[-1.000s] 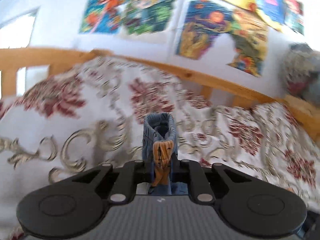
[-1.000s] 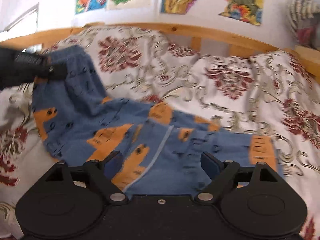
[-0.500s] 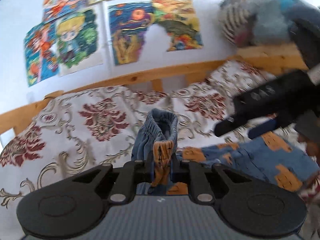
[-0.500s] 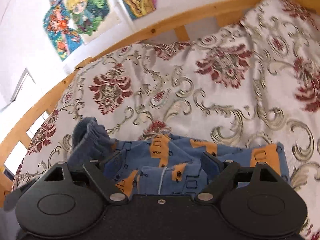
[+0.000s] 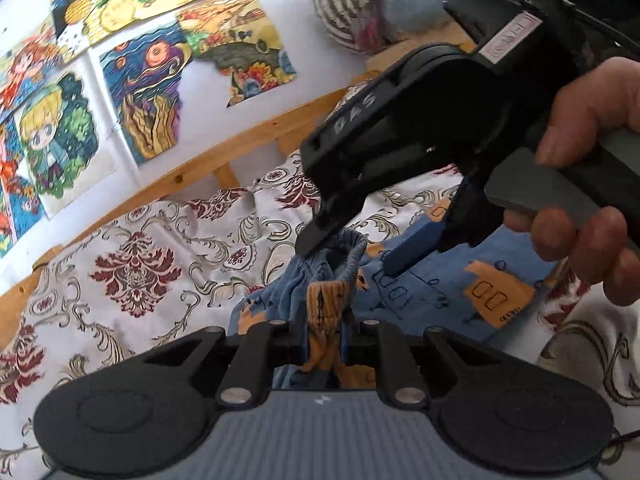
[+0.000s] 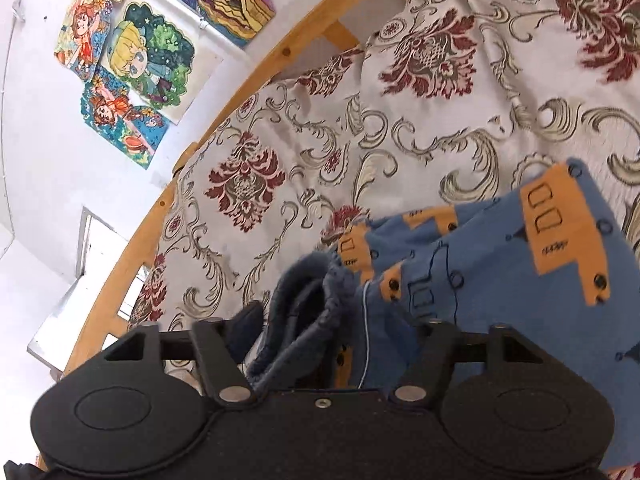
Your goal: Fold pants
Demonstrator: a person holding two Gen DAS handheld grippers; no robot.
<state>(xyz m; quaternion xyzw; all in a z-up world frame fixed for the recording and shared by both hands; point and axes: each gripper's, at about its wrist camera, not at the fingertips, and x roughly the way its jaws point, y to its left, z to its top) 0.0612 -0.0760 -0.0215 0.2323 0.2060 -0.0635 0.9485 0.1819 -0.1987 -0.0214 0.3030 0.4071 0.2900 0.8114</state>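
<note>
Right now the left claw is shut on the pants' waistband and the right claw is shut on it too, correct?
Not quite. The left claw is shut on the pants, but the left wrist view shows the right claw open, its fingers spread around the waistband.

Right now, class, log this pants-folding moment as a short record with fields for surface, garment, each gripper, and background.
surface: floral bedspread on a bed with a wooden rail
garment: blue pants with orange patches, partly bunched on the bedspread
left gripper: shut on a gathered bunch of the pants
right gripper: open, its fingers either side of the elastic waistband
hand: holds the right gripper's handle
background: colourful drawings on the white wall
</note>
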